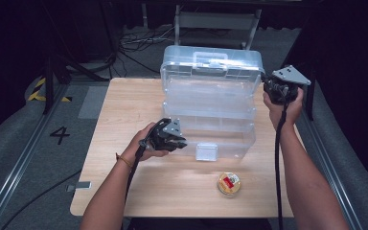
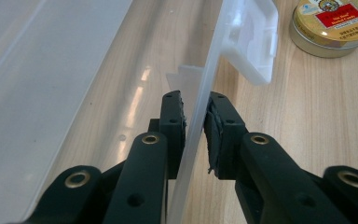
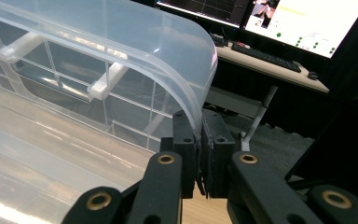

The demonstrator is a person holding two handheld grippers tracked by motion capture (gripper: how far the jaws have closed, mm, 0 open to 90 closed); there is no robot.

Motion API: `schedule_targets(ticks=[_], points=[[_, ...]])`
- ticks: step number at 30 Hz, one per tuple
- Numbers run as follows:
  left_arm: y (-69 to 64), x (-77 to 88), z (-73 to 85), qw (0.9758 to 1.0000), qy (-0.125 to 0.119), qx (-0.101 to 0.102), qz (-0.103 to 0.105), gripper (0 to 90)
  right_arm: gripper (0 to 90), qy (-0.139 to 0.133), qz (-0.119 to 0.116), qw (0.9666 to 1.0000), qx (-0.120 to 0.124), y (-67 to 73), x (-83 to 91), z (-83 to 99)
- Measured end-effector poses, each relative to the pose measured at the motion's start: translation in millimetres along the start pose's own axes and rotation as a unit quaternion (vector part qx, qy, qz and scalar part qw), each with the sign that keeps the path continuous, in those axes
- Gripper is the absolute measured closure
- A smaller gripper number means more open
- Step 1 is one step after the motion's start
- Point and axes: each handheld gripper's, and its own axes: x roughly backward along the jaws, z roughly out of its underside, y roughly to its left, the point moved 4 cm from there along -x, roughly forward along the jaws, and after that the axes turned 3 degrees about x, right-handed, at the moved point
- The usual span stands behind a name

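Left gripper (image 1: pixel 179 142) fingers clamped, right gripper (image 1: pixel 268 82) fingers clamped, raised

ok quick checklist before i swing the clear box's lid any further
1. Left gripper clamped on the front wall of the clear box: ok.
2. Right gripper pinching the lid's edge: ok.
3. Front latch undone: cannot tell.
4. Round tin apart from the box: ok.
5. Box fully on the table: ok.
6. Room behind the lid: cannot tell.
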Motion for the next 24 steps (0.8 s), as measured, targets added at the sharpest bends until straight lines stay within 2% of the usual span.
schedule_targets(ticks=[2, 6, 24], points=[[-0.4, 0.0, -0.1, 1.0, 0.002, 0.0, -0.003, 78.2, 86.1, -0.002, -0.002, 1.0, 0.0, -1.4, -1.7, -0.3], [-1.0, -0.9, 2.3, 0.9998, -0.015, 0.008, -0.007, 77.9, 86.1, -0.002, -0.013, 0.9999, -0.009, -5.3, -7.9, -1.8], [-0.7, -1.7, 4.9, 0.9997, -0.024, 0.004, -0.005, 78.3, 86.2, 0.004, -0.034, 0.999, -0.03, -13.9, -23.7, -6.8]])
